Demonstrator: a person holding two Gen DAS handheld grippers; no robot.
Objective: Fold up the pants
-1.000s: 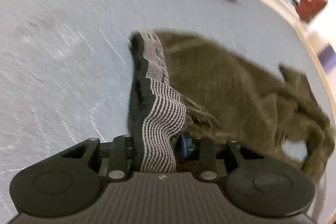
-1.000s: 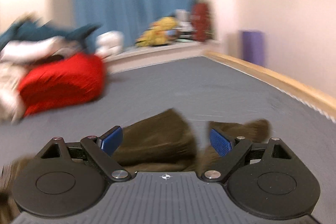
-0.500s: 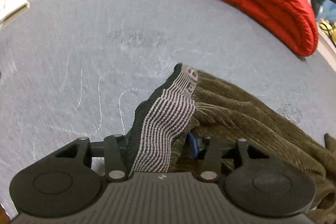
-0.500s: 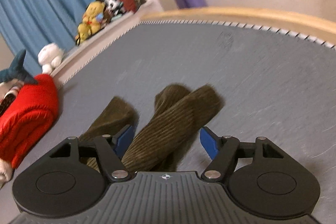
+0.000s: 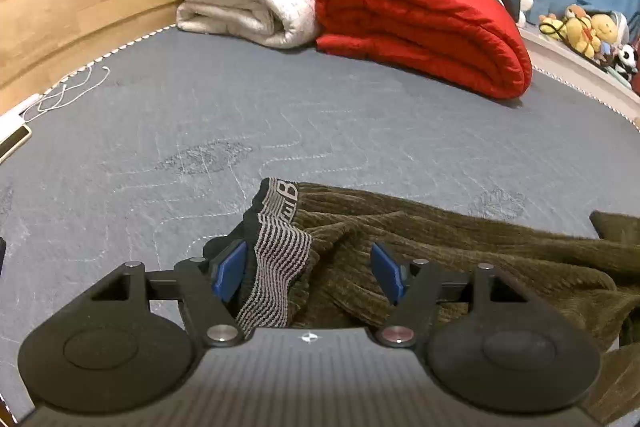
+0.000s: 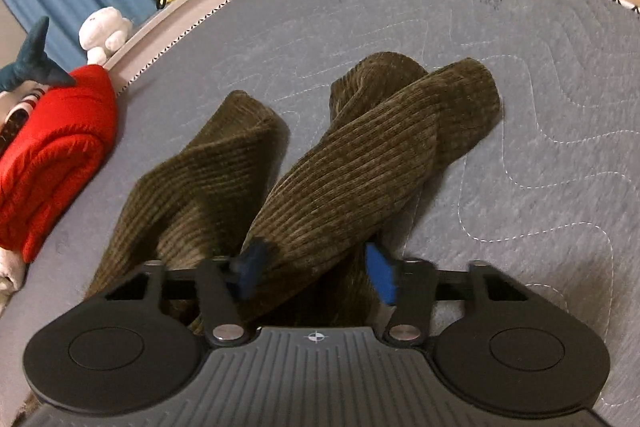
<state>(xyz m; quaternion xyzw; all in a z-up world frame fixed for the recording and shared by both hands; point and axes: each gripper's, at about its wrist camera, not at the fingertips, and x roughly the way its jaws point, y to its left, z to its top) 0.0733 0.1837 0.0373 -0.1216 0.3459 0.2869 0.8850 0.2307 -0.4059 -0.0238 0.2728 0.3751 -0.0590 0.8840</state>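
Pants (image 5: 460,255) lie rumpled on the grey mattress (image 5: 320,115), olive corduroy, legs (image 6: 360,163) splayed apart so I can gather them. My right gripper (image 6: 316,271) has just been closing around one leg, pads not clearly pinching yet. My left gripper (image 5: 308,271) has just been opening, letting go of the striped waistband (image 5: 276,267).
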